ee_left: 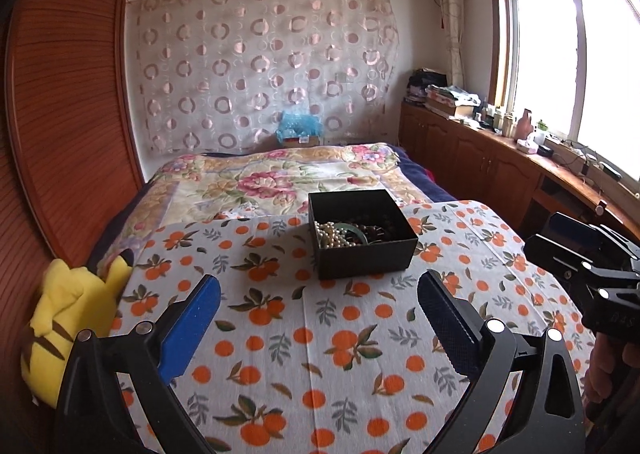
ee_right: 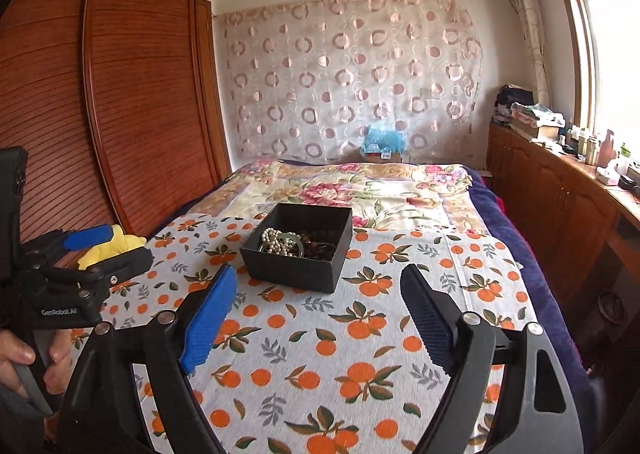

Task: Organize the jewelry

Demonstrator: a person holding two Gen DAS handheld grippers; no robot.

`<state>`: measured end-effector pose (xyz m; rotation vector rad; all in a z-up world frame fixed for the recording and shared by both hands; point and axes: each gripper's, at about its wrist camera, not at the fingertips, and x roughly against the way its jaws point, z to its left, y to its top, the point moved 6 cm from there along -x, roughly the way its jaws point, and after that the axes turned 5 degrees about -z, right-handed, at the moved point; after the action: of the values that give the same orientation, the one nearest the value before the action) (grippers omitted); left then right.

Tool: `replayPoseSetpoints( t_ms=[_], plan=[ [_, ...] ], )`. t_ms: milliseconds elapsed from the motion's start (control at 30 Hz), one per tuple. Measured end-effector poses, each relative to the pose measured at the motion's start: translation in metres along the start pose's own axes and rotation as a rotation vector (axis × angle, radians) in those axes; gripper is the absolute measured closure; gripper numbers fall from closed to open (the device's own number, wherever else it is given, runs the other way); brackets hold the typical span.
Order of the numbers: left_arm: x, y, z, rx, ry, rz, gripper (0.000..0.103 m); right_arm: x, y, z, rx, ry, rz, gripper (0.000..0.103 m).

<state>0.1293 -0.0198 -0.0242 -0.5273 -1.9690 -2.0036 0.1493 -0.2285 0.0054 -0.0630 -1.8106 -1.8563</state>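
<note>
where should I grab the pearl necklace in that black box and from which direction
Pinch the heaped pearl necklace at the top of its pile, coming straight down: the black box walls block any side approach. It sits at the box's left, beside a green bangle.

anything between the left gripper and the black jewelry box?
Nothing: in the left wrist view, only bare orange-print cloth lies between the open left gripper and the black jewelry box.
</note>
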Motion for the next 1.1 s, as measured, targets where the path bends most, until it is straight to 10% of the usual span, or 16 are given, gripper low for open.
replayPoseSetpoints(
  t_ms=[1100],
  plan=[
    [0.026,0.005,0.003,0.000,0.034,-0.052,0.008,0.009,-0.006,0.001,-0.016,-0.040,-0.012,0.017]
  ],
)
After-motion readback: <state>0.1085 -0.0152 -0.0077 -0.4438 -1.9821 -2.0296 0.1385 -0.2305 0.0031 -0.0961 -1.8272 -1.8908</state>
